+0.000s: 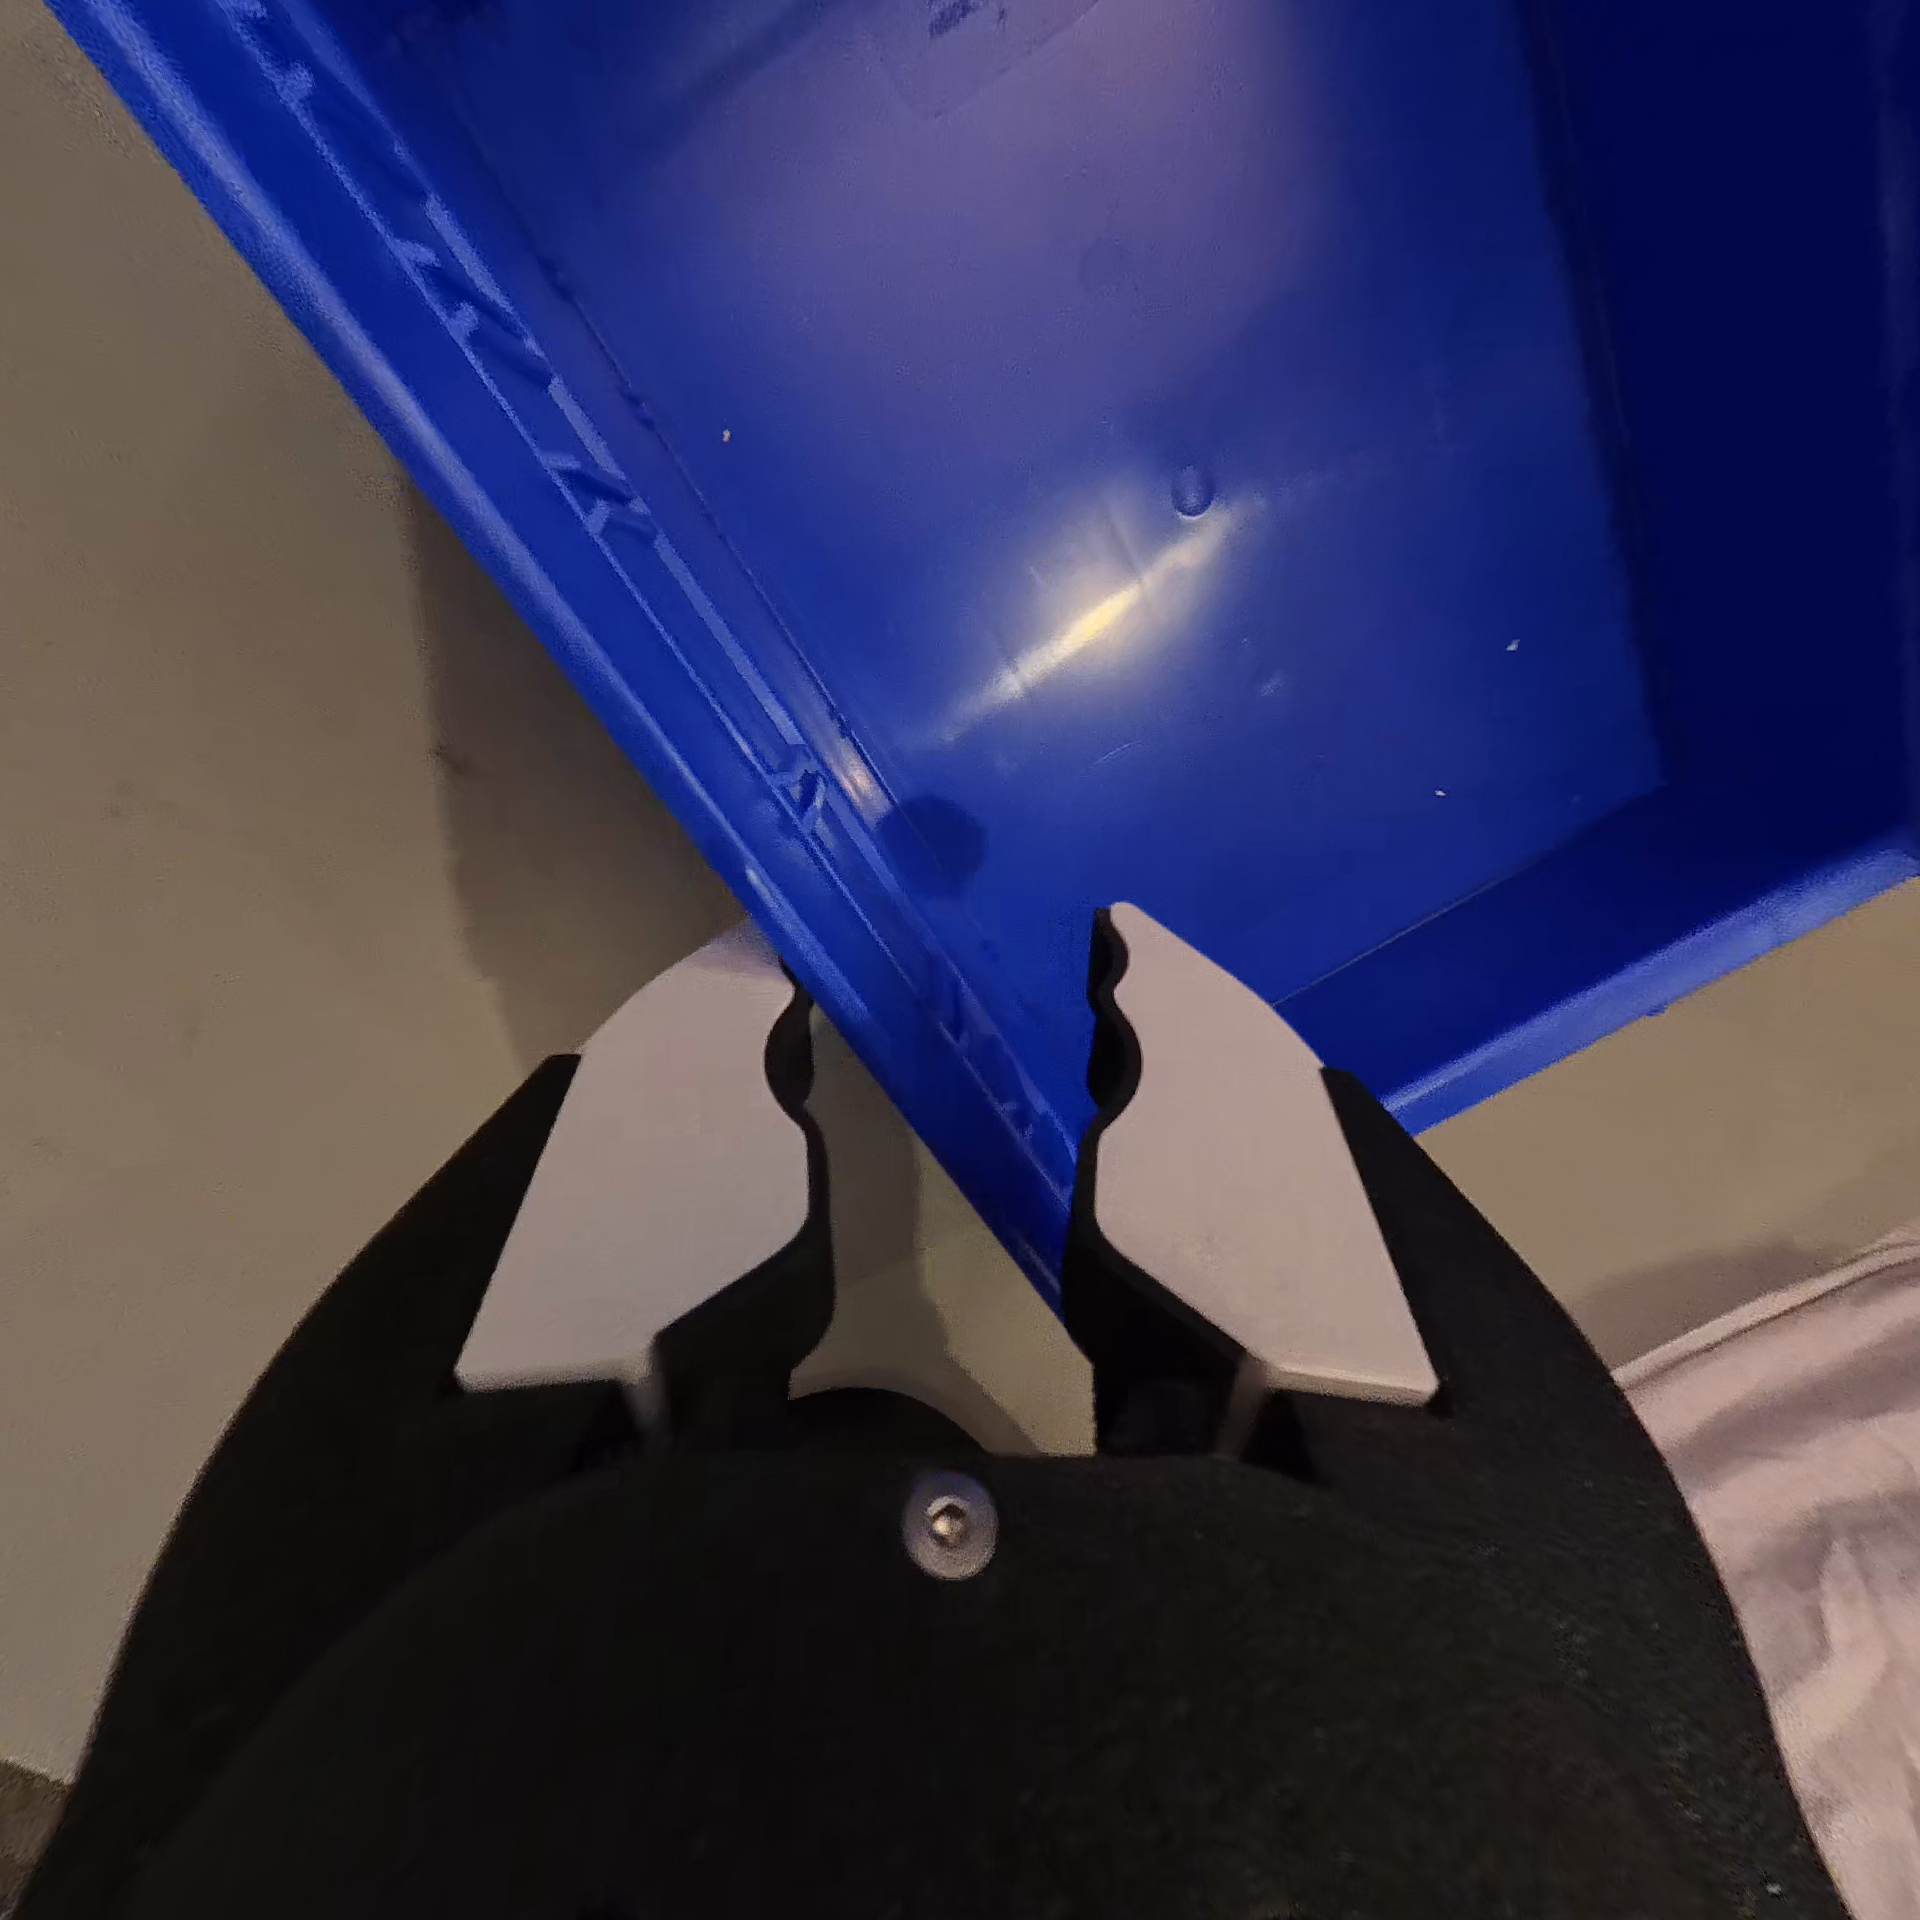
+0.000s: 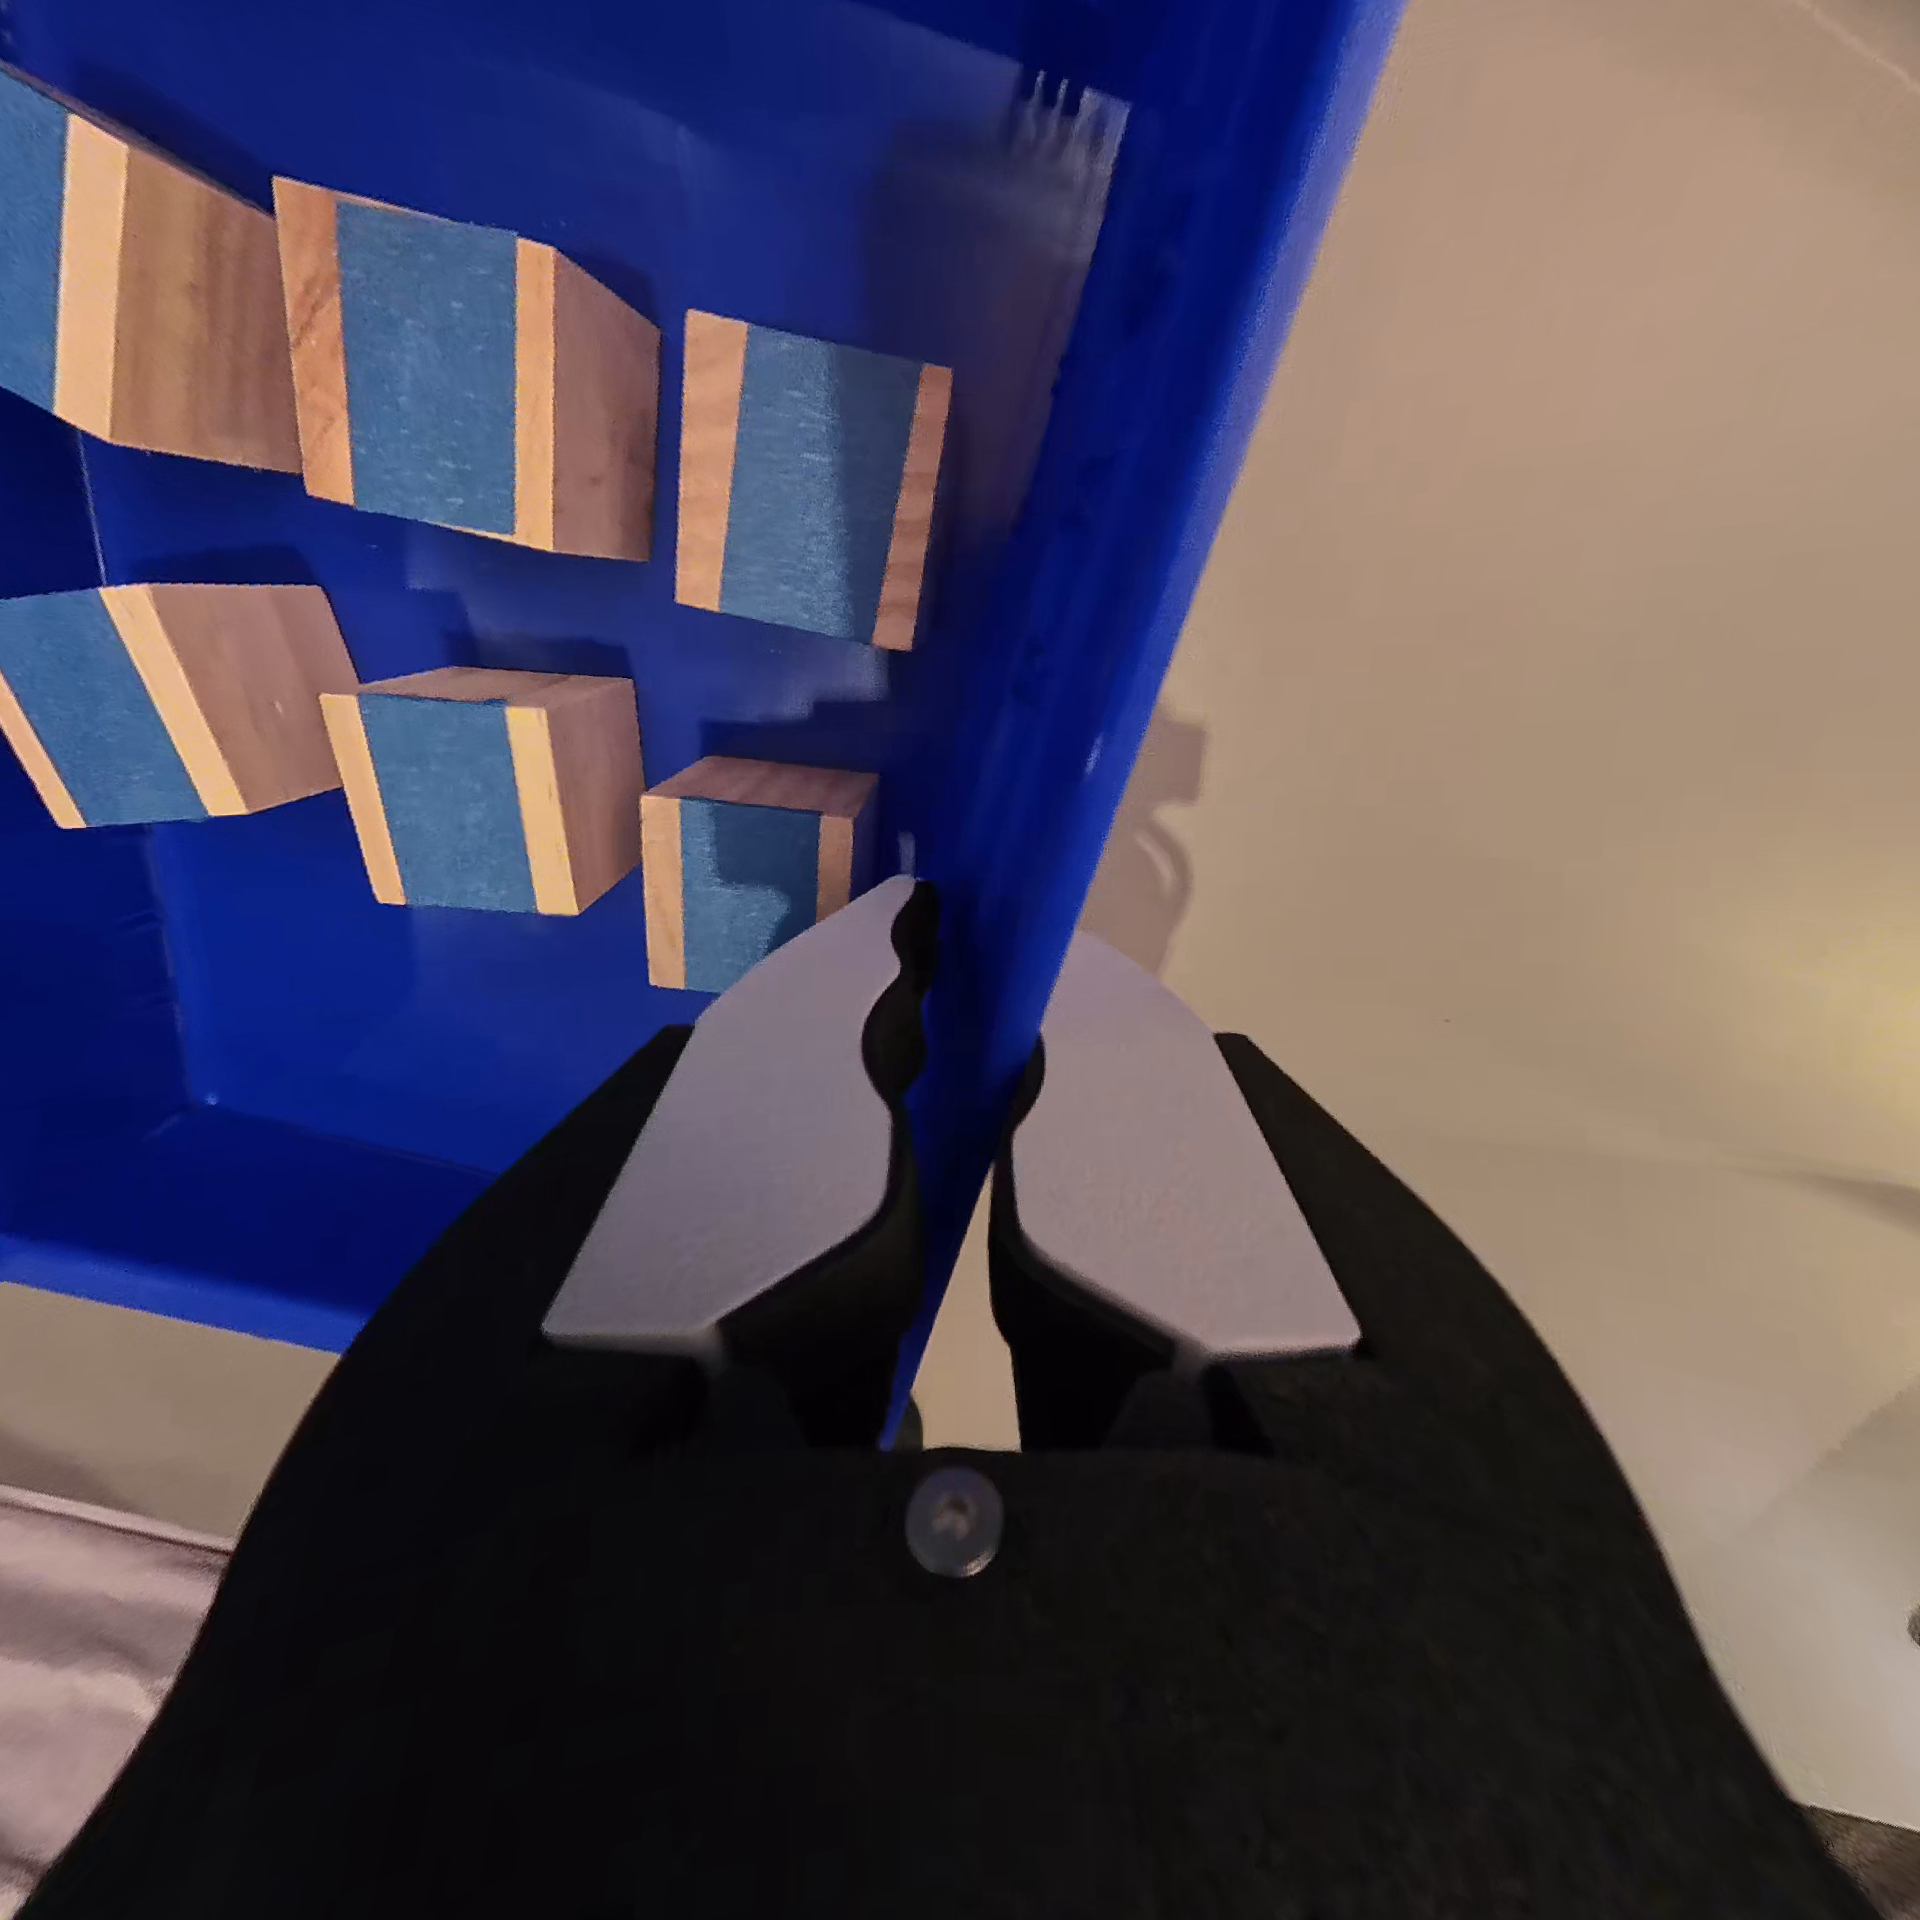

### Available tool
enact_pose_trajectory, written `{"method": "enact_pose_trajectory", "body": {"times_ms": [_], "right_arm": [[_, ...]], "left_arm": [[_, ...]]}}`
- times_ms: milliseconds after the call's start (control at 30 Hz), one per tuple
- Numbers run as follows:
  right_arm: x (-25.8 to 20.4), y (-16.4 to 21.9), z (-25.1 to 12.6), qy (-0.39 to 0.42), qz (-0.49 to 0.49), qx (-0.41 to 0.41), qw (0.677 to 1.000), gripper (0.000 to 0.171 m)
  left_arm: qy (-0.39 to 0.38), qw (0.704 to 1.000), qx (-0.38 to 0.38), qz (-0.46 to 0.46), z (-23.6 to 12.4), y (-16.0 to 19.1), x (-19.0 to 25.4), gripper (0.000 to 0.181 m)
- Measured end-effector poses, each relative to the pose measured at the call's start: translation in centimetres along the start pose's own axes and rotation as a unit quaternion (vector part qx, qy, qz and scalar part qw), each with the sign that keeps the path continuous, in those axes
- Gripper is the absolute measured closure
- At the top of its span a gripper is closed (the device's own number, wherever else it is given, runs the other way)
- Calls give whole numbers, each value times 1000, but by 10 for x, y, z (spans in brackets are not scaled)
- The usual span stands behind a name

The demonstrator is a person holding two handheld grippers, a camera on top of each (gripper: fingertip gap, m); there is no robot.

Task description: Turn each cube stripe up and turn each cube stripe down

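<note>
A blue plastic bin (image 1: 582, 436) lies on a beige surface. In the right wrist view several wooden cubes (image 2: 436, 364) rest on its floor, each with a blue tape stripe facing up; the nearest cube (image 2: 748, 883) is just beyond my fingertip. My right gripper (image 2: 992, 914) is shut on the bin's right wall (image 2: 1143, 520), one finger inside and one outside. My left gripper (image 1: 940, 940) straddles the bin's left rim, which sits between both fingers, one inside and one outside. No cubes show in the left wrist view, only bare bin floor.
Beige tabletop (image 1: 208, 831) surrounds the bin. A pale grey cloth lies near the front edge, at the lower right in the left wrist view (image 1: 1787, 1538) and at the lower left in the right wrist view (image 2: 83, 1621). A pale rounded object (image 2: 1870, 1455) sits at the far right.
</note>
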State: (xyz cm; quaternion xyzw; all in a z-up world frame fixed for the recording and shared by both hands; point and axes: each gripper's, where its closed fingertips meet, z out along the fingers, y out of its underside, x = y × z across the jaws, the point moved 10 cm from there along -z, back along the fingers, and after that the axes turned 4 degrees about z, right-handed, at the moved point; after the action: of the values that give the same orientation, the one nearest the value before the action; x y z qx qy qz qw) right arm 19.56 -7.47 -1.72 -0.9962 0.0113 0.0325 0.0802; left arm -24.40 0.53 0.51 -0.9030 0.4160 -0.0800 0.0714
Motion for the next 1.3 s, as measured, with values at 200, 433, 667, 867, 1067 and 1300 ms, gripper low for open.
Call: {"method": "enact_pose_trajectory", "body": {"times_ms": [200, 433, 667, 867, 1067, 1300], "right_arm": [[-2, -1, 2, 12, 3, 6, 1000, 162], [7, 1, 3, -36, 21, 20, 999, 163], [41, -1, 3, -115, 54, 6, 992, 162], [58, 12, -6, -123, 87, -20, 988, 162], [57, 17, -46, -116, 107, -32, 987, 162], [-2, -24, -130, -88, 72, -10, 994, 163]], "left_arm": [[23, 998, 63, 12, -38, 10, -1, 128], [26, 993, 114, -3, -83, 41, -17, 130], [32, 986, 160, -43, -110, 68, -46, 134], [43, 970, 227, -74, -139, 103, -69, 141], [67, 951, 283, -105, -157, 135, -94, 147], [79, 925, 336, -157, -169, 166, -122, 153]]}}
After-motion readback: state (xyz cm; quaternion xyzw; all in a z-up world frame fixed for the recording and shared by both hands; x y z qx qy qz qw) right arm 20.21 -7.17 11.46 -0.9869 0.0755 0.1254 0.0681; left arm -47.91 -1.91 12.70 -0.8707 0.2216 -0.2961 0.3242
